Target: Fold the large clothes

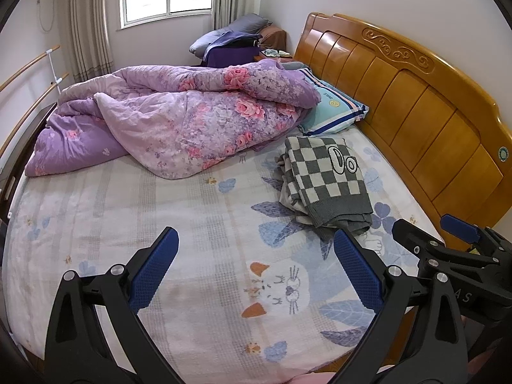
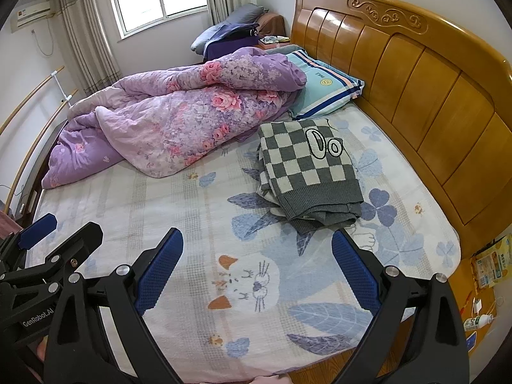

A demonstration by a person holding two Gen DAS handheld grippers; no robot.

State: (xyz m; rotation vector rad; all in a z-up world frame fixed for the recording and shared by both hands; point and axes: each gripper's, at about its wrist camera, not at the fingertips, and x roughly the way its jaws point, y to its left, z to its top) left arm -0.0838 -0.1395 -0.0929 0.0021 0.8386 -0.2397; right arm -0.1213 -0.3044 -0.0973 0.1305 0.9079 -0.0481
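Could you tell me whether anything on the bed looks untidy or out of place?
The purple floral quilt lies bunched in a heap, partly over the pillow. The checkered sweater is folded.

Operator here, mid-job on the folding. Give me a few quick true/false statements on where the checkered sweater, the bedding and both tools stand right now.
1. The checkered sweater lies folded on the bed sheet, near the headboard. True.
2. The left tool is shut on the sweater. False: its fingers are spread open above the sheet, holding nothing.
3. The right tool is open and empty. True.
4. The purple floral quilt is spread flat over the whole bed. False: it is bunched in a heap at the window side.
5. The sweater sits on top of the striped pillow. False: it lies on the sheet, in front of the pillow.
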